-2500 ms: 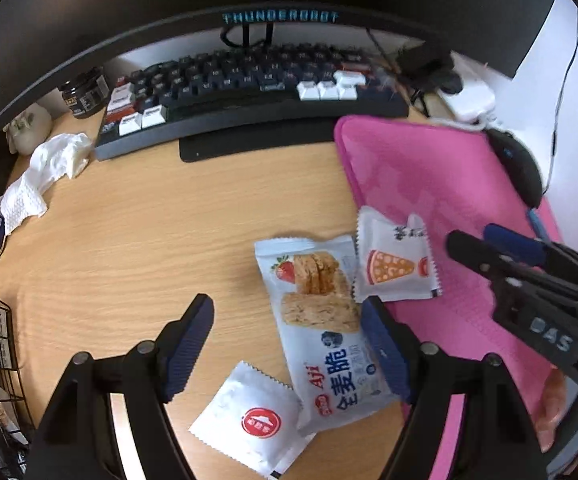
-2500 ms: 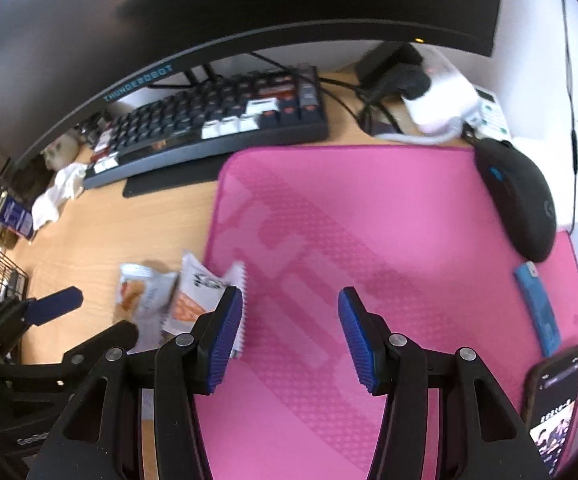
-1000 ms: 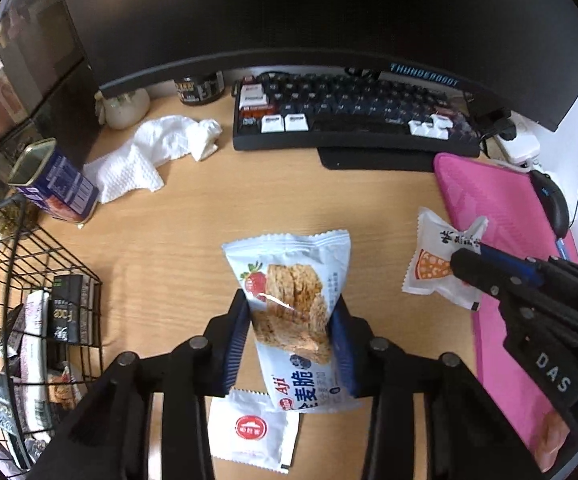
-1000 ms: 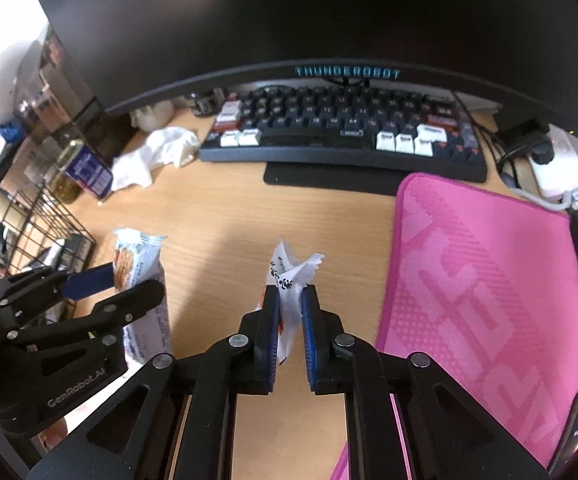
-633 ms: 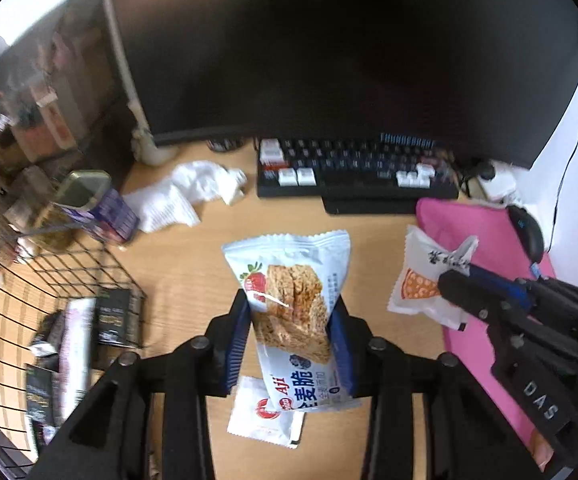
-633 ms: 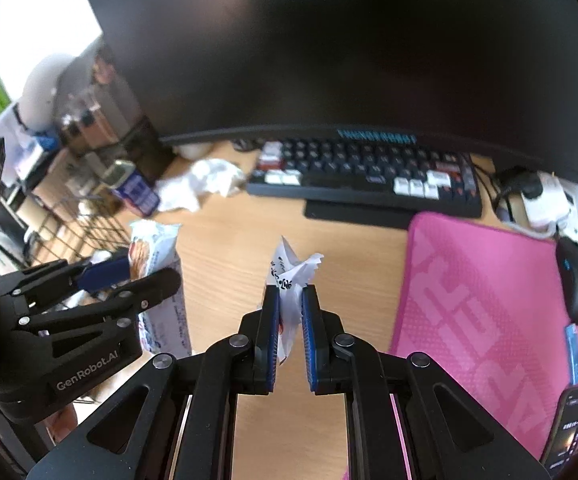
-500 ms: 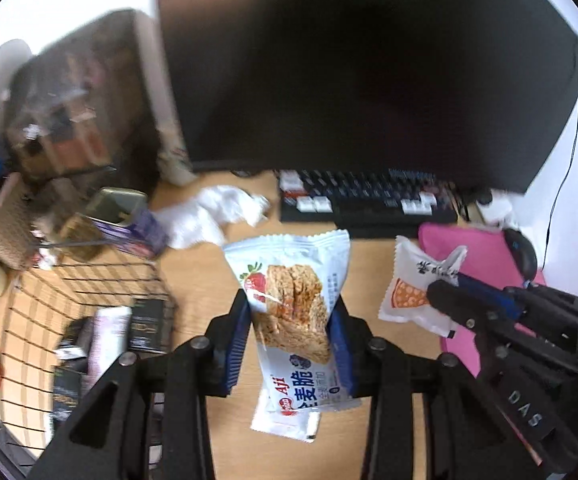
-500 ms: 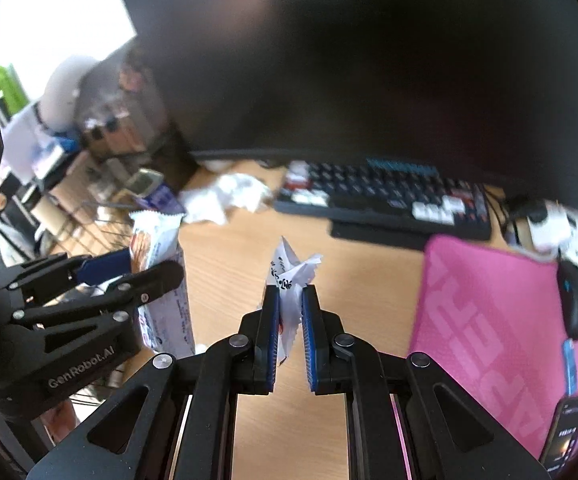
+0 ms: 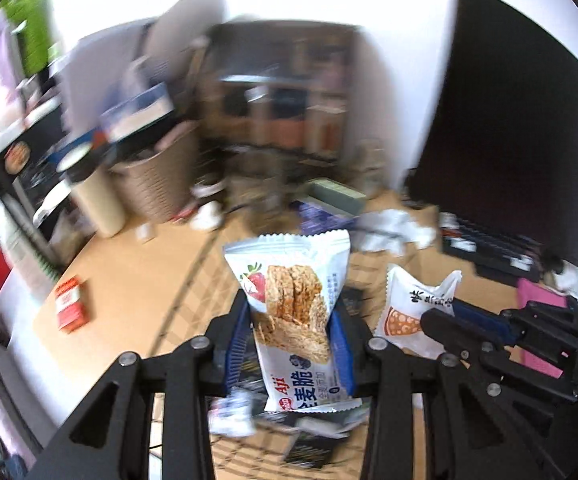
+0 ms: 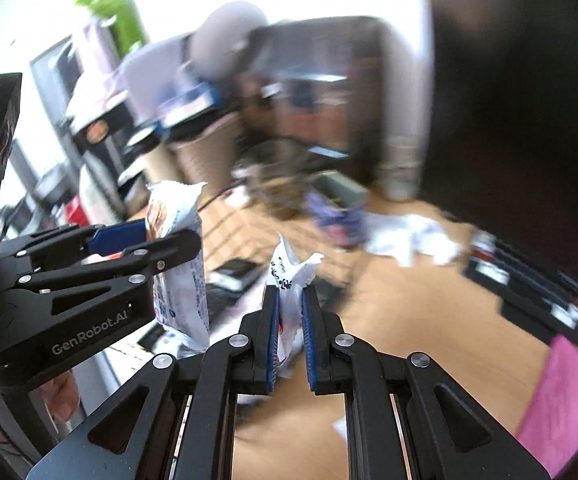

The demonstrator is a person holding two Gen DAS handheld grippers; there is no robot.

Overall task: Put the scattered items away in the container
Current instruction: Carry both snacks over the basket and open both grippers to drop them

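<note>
The cracker packet (image 9: 293, 304) hangs left of the pizza packet (image 9: 413, 312), both above the wire basket (image 9: 209, 276) on the tabletop (image 9: 129, 280).

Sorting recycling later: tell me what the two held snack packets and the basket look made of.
Cracker packet: glossy printed plastic film, crimped zigzag end seals. Pizza packet: similar soft film, crumpled top; matte or glossy is unclear. Basket: thin dark wire grid, likely coated metal, blurred here.

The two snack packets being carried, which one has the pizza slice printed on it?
The small white packet in the right gripper. The taller packet in the left gripper shows wheat crackers and a strawberry instead.
</note>
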